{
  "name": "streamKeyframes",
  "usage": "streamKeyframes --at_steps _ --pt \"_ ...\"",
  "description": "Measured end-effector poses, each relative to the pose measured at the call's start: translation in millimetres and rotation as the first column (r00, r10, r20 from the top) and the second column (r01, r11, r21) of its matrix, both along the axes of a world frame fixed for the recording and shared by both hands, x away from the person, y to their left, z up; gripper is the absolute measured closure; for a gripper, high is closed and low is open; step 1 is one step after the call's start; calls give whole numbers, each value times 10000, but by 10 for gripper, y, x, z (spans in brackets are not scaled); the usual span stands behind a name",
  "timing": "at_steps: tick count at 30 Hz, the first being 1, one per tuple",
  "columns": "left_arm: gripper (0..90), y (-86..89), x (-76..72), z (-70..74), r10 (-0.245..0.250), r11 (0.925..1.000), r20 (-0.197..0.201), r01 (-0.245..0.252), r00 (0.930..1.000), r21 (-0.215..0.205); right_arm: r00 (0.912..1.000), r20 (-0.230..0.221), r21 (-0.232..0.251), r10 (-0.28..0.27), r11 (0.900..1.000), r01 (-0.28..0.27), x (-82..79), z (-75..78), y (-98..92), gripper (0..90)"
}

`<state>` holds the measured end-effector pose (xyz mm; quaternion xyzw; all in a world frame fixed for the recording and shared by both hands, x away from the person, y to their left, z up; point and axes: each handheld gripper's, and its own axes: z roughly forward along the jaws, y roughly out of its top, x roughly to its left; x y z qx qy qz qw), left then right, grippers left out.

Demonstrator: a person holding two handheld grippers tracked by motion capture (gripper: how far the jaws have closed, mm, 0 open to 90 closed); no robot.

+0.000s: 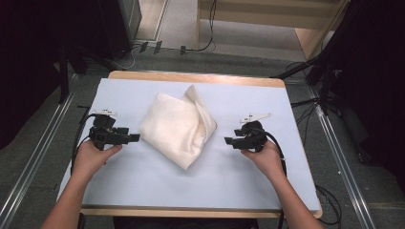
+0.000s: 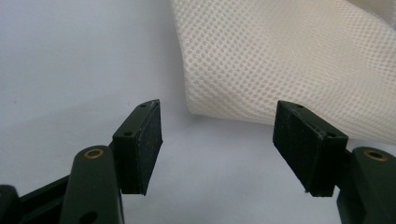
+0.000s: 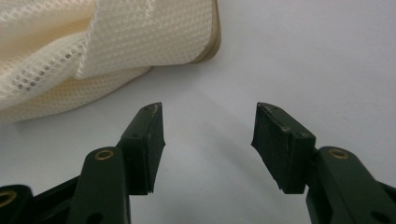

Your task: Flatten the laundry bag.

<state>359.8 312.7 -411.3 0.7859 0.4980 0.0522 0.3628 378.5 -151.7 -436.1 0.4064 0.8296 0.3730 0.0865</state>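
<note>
A cream mesh cloth (image 1: 179, 130) lies near the middle of the pale blue tabletop (image 1: 143, 183), folded roughly into a loose diamond. One layer is turned over the top, and a flap stands up at the far right corner. The bundle looks uneven: its right side bunches into soft ridges, and in the right gripper view a sewn edge band curls around the cloth's corner (image 3: 212, 44).

The left hand-held gripper (image 1: 135, 138) rests low on the tabletop just left of the cloth, pointing toward it, with its jaws wide apart and nothing between them. In the left gripper view the nearest folded edge of the cloth (image 2: 289, 70) sits just beyond the open jaws, close but not touching. The right hand-held gripper (image 1: 229, 140) lies on the other side, just right of the cloth, and its jaws are likewise spread and empty. In its own view the cloth is ahead and off to the left, clear of the jaws.

Judging from this, the folding seems partway done: at least one fold is already in, yet the shape is still rumpled and lopsided. Neither hand-held gripper has a grip on the fabric. What appears to be left is to take hold of an edge or corner on each side, then straighten the layers or fold them again into a tidy shape.
</note>
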Motion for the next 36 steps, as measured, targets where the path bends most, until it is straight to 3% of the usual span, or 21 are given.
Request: streamKeyframes --at_steps 9,15,20,23,30,36 --pt "348 -11 275 -37 2 9999 -11 -2 10000 117 9997 194 65 133 9999 -135 47 123 117 485" --pt "350 -35 419 -27 90 9999 -52 -90 9999 -81 9994 323 232 113 9997 -120 93 228 219 488" --pt "352 -85 493 -54 -95 9997 -149 92 9998 -212 9992 328 300 207 9993 -217 133 286 315 488" --pt "352 -134 545 -67 -175 9998 -50 175 9998 17 9988 330 180 365 9991 -371 162 322 461 478" --pt "353 -174 632 -91 -129 9999 9 129 9999 107 9969 471 40 636 9980 -639 194 345 673 450" --pt "369 -199 678 -139 -137 9999 -99 138 9999 99 9975 550 -192 440 9989 -430 232 309 798 418"
